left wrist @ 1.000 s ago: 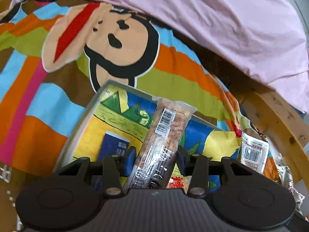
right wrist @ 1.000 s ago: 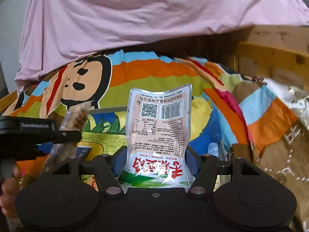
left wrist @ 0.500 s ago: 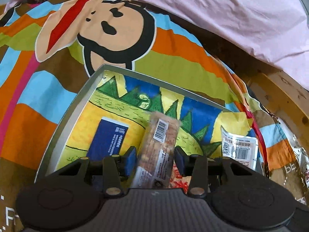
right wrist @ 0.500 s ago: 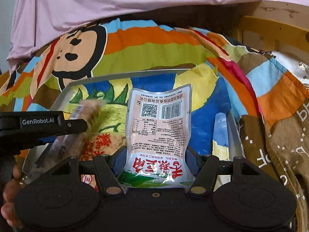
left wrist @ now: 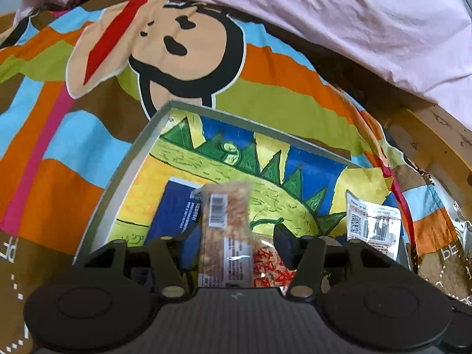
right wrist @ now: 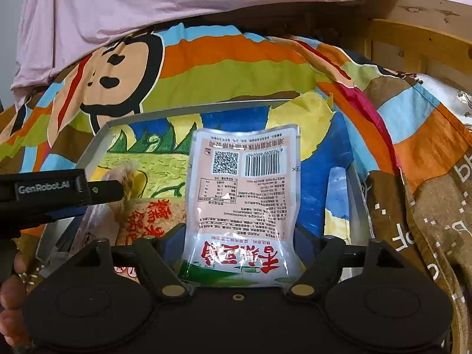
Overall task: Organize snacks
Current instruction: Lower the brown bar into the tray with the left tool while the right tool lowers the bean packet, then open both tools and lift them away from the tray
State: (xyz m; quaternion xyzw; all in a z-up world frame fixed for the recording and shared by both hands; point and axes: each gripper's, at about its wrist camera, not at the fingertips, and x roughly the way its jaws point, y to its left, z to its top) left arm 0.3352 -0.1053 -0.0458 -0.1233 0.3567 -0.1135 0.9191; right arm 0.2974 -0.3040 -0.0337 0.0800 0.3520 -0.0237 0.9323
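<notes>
Over a grey-rimmed tray lined with a colourful drawing, my left gripper is opening. A long clear-wrapped snack bar stands blurred between its pads, with a gap on the right side. A blue packet and a red-lettered packet lie in the tray beneath. My right gripper is also opening over the tray's right part. A pink-and-silver pouch stands upright between its fingers, which no longer press on it. The left gripper shows at the left of the right wrist view.
The tray rests on a striped monkey-print blanket. A pink sheet lies behind it and a wooden frame stands at the right. A person's hand holds the left gripper. A crinkled silver wrapper lies far right.
Both grippers tipped down over the tray. The left jaws widened and the snack bar slipped lower between them. The right jaws spread away from the pouch.
</notes>
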